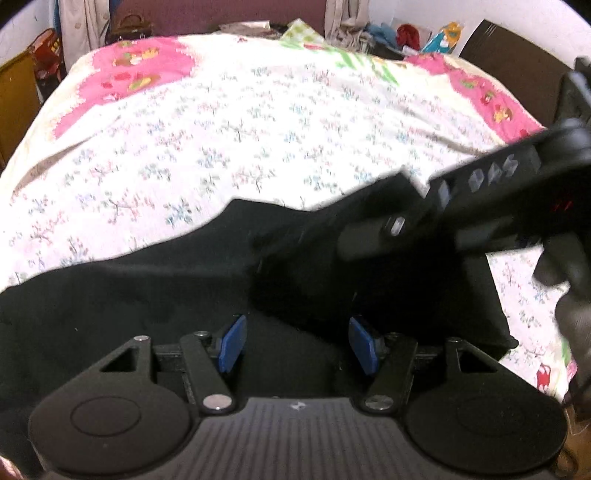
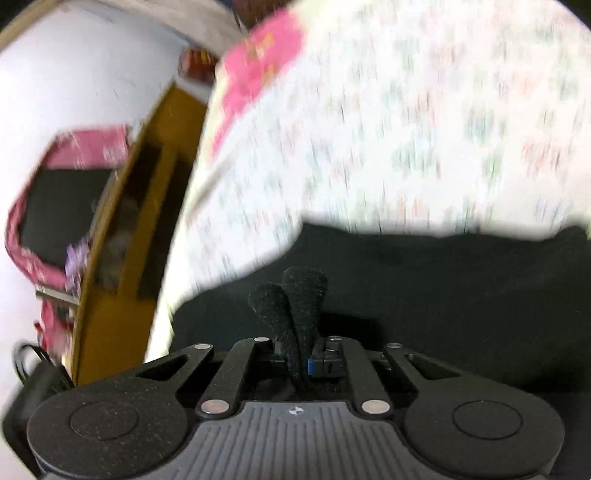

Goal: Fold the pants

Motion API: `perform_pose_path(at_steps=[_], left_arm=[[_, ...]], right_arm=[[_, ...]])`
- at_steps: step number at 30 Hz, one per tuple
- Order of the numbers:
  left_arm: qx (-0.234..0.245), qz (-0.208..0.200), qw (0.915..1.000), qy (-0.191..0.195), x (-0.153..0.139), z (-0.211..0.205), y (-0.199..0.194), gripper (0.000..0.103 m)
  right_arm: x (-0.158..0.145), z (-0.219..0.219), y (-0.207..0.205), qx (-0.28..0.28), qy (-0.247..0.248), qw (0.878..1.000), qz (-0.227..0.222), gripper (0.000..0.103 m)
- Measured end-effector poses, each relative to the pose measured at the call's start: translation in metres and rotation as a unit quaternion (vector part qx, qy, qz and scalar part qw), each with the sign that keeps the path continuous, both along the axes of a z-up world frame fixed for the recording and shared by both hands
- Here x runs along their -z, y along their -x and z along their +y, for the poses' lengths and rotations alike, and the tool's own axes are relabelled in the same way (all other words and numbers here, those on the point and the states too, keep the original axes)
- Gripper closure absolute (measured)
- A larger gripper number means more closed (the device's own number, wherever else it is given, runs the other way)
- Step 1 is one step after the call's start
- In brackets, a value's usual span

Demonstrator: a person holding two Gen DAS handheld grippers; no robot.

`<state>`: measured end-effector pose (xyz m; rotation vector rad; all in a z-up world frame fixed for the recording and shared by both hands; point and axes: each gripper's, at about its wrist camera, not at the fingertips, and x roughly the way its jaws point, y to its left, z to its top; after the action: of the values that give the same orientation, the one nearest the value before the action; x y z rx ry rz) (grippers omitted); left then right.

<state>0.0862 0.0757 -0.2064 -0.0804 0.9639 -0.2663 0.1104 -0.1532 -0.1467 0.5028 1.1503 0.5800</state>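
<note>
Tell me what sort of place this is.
Most likely a lived-in bedroom at home. A bed with a floral bedsheet fills the view, black pants lie spread on it, and clothes and bags are piled along the wall behind it.

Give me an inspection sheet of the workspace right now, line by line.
Surface: bed under a floral sheet, pink patches at its corners.
Job's things: black pants spread at the near edge.
Clutter: clothes pile beyond the bed.
Grippers: left hand-held gripper open above the pants; right hand-held gripper shut, nothing seen between its fingers.
Cables: black cord at the lower left, right wrist view.
Surroundings: yellow wooden furniture, white wall.
</note>
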Motion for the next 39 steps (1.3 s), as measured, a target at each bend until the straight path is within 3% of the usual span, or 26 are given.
perform_pose_path(at_steps=[3,4,5,7,8,12,14,19,22,25,28,32,36,39], left_arm=[[-0.003,0.007,1.0000,-0.004,0.000,0.008,0.005,0.034],[-0.004,0.013,0.9999,-0.009,0.002,0.011,0.007,0.034],[-0.005,0.019,0.9997,-0.014,0.004,0.015,0.011,0.034],[-0.010,0.038,0.9990,-0.023,0.007,0.024,0.024,0.034],[-0.013,0.047,0.9984,-0.027,0.010,0.029,0.031,0.034],[-0.034,0.081,0.9952,-0.044,0.017,0.051,0.061,0.034],[-0.048,0.090,0.9937,-0.047,0.018,0.060,0.072,0.034],[-0.080,0.088,0.9918,-0.046,0.018,0.078,0.085,0.034],[-0.114,0.081,0.9897,-0.030,0.014,0.091,0.086,0.034],[-0.150,0.063,0.9861,-0.034,0.001,0.109,0.089,0.034],[-0.193,0.051,0.9788,-0.045,-0.010,0.129,0.099,0.034],[-0.265,0.063,0.9614,-0.036,-0.007,0.162,0.105,0.034],[-0.319,0.069,0.9452,-0.017,-0.001,0.181,0.110,0.034],[-0.337,0.084,0.9378,0.019,0.008,0.184,0.112,0.034]], right_arm=[[-0.008,0.021,0.005,-0.032,0.054,0.997,-0.048,0.102],[-0.001,0.033,0.009,-0.052,0.072,0.995,-0.051,0.097],[0.011,0.045,0.013,-0.066,0.079,0.994,-0.037,0.095],[0.036,0.064,0.022,-0.096,0.070,0.993,0.003,0.079],[0.044,0.073,0.027,-0.113,0.074,0.991,0.011,0.076],[0.046,0.088,0.036,-0.152,0.032,0.987,0.035,0.075],[0.038,0.090,0.035,-0.160,0.030,0.986,0.024,0.075],[0.037,0.099,0.019,-0.199,0.105,0.974,-0.038,0.075],[0.064,0.113,0.012,-0.220,0.137,0.966,-0.020,0.075],[0.060,0.123,0.010,-0.223,0.142,0.964,-0.025,0.075],[0.047,0.129,0.014,-0.230,0.142,0.962,-0.045,0.072],[0.061,0.138,0.014,-0.245,0.165,0.955,-0.032,0.069],[0.061,0.140,0.011,-0.235,0.163,0.958,-0.025,0.068],[0.053,0.136,0.016,-0.239,0.163,0.957,-0.032,0.068]])
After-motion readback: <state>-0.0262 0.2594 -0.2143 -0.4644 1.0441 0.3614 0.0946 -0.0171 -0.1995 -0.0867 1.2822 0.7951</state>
